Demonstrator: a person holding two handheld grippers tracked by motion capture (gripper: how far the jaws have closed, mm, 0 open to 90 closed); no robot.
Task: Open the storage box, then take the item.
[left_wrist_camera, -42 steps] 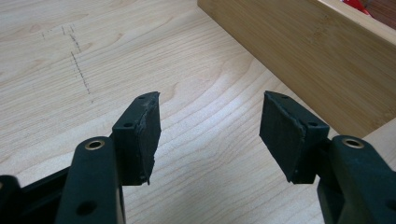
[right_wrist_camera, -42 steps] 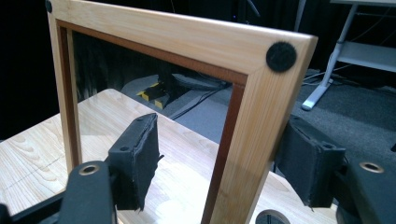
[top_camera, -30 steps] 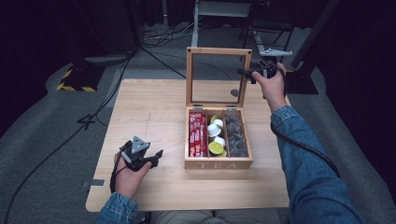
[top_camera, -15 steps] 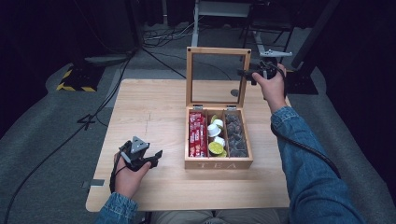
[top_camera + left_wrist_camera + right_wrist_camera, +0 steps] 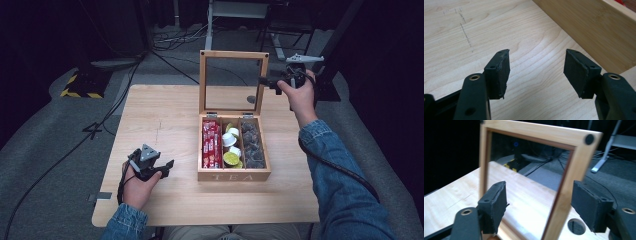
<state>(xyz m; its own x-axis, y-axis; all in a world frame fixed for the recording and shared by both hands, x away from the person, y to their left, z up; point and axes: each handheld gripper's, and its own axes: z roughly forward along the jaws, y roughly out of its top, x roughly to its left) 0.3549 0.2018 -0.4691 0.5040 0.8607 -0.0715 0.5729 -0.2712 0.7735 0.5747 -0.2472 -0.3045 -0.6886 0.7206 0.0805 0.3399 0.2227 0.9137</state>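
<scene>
Since the earlier high view the right gripper (image 5: 266, 81) has shifted slightly at the lid's right edge, while the left gripper (image 5: 162, 166) and the tea box (image 5: 234, 175) lie as they did. The tea box stands right of centre on the wooden table (image 5: 160, 115), its front panel marked TEA facing the near edge. Its glass-paned lid (image 5: 233, 55) stands upright on the hinges at the far side of the box.

Right gripper: held by the right hand (image 5: 300, 92) at the far right, level with the middle of the lid's right frame member. In the right gripper view its jaws are spread, and the lid's frame member (image 5: 571, 182) stands between the two pads (image 5: 495, 205); neither pad presses on the wood.

Left gripper: held by the left hand (image 5: 137, 182) low over the near left of the table, well apart from the lid and pointing right towards the box. In the left gripper view its jaws are spread with bare tabletop between them, and the box's side wall (image 5: 594, 30) lies just beyond.

Contents of the box, left to right: red sachets (image 5: 211, 145), small round pods (image 5: 231, 147) with white and lime-green tops, and dark wrapped packets (image 5: 252, 145).

A round cable hole (image 5: 251, 99) in the table lies behind the lid.
</scene>
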